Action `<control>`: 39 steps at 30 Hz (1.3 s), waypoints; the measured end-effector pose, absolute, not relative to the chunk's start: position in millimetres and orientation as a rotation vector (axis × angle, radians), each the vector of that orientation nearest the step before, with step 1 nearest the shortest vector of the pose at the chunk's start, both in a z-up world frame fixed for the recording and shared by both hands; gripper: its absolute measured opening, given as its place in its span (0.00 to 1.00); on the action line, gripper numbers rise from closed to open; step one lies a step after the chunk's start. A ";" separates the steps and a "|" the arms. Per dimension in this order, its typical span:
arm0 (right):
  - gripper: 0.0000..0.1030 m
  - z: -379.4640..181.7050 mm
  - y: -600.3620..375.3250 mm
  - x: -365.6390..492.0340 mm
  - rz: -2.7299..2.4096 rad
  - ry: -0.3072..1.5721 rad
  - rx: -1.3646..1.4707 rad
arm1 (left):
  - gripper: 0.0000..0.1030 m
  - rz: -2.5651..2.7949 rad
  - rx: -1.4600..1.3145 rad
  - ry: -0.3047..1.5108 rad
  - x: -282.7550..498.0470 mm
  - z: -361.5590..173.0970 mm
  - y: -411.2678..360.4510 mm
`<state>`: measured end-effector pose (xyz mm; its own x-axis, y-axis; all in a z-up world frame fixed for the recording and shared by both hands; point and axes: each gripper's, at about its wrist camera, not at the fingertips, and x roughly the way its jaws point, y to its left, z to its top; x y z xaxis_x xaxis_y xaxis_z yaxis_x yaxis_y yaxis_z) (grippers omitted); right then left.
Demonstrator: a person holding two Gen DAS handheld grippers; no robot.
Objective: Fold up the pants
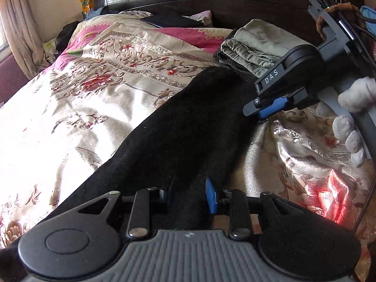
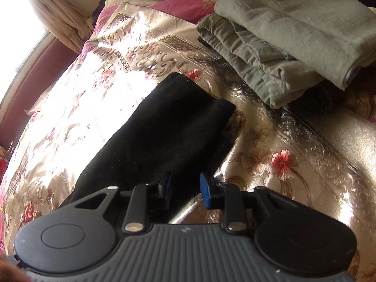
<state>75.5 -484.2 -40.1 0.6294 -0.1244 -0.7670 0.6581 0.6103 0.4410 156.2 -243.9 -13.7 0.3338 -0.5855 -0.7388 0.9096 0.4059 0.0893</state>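
Note:
The black pants (image 1: 178, 129) lie in a long band across the floral bedspread (image 1: 94, 98), running from the lower left to the upper right. At the bottom of the left wrist view, my left gripper (image 1: 189, 193) is shut on a thick fold of them, with cloth filling the gap between its blue pads. My right gripper (image 1: 260, 108) sits at the pants' right edge further up. In the right wrist view the pants (image 2: 164, 129) end in a doubled fold. There my right gripper (image 2: 187, 190) stands open: cloth lies against the left pad and bedspread shows beside the right pad.
A stack of folded grey-green clothes (image 1: 253, 47) (image 2: 282, 47) lies just beyond the pants' far end. A dark headboard (image 1: 211, 0) closes the back and a curtain (image 1: 18, 23) hangs at the left. A gloved hand (image 1: 352, 117) holds the right gripper.

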 end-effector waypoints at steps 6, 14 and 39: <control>0.29 -39.8 -483.3 90.0 -0.528 0.746 0.778 | 0.43 -1.009 0.537 0.685 161.2 -15.9 -237.2; 0.24 -41.3 -489.1 81.3 -0.542 0.719 0.897 | 0.43 -1.006 0.539 0.686 157.7 -17.7 -229.9; 0.18 -61.7 -505.6 83.4 -0.519 0.686 1.110 | 0.44 -0.982 0.529 0.674 164.7 -18.2 -215.7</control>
<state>83.4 -505.6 -61.7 0.6872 -0.0420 -0.7252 0.6863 0.3646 0.6293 164.7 -215.7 -18.2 0.3859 -0.5722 -0.7237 0.8811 0.4609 0.1054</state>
